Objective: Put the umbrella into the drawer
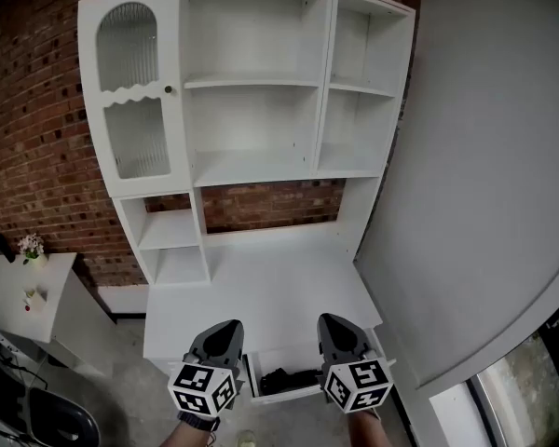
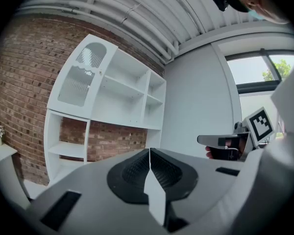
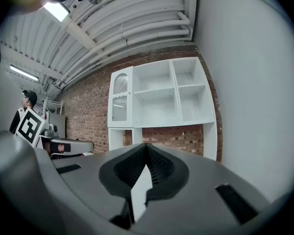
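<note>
- Under the front edge of the white surface, the drawer stands pulled out, between the two grippers as the head view shows them.
- A dark, compact thing lies inside it, which I take to be the folded umbrella; it is small in the head view, so its exact lie in the drawer cannot be made out.
- Left gripper: jaws pressed together with nothing between them, pointing level toward the shelf unit.
- Right gripper: jaws likewise pressed together and empty, pointing level at the same shelves and the brick wall.
- Neither gripper touches the drawer or the umbrella; both are held above the drawer and clear of it.
- Judged from this, the main step looks done: the umbrella rests in the drawer and is let go.
- What could remain is pushing the drawer shut, though the task does not ask for that.
</note>
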